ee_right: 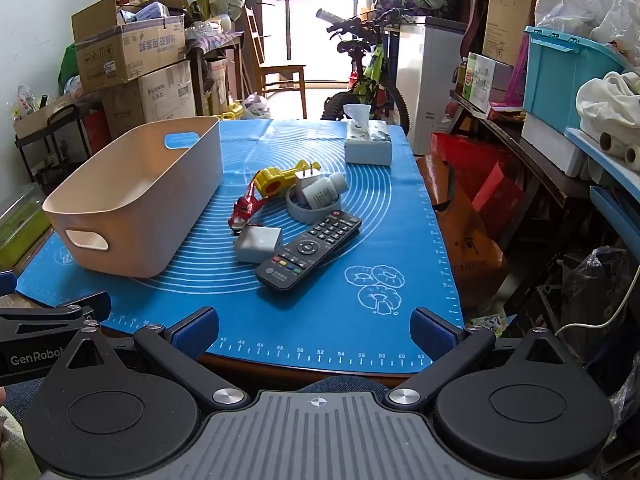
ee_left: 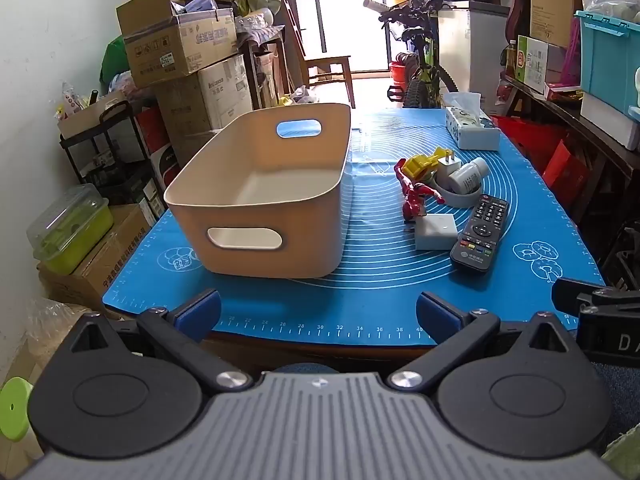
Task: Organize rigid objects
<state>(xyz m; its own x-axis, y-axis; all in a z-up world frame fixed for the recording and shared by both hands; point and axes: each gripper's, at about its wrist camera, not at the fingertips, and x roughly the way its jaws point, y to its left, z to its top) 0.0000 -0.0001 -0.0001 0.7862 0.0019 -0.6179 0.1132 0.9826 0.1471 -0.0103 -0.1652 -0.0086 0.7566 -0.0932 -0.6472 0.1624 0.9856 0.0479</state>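
From the left wrist, the left gripper (ee_left: 318,314) stands wide apart and empty above the near edge of the blue silicone mat (ee_left: 372,304); the beige plastic bin (ee_left: 260,200) sits empty ahead. From the right wrist, the right gripper (ee_right: 315,326) likewise gapes empty; a black remote control (ee_right: 310,250), white square adapter (ee_right: 258,244), red toy figure (ee_right: 245,208) and white pill bottle (ee_right: 324,192) cluster beside the bin.

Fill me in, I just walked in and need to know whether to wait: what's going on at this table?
A person holds two grippers at the near edge of the blue mat, and nothing has been picked up. The left gripper and right gripper are both open and empty. The beige bin is empty. The remote, white box, pill bottle, plug and toys still lie in a cluster beside it.
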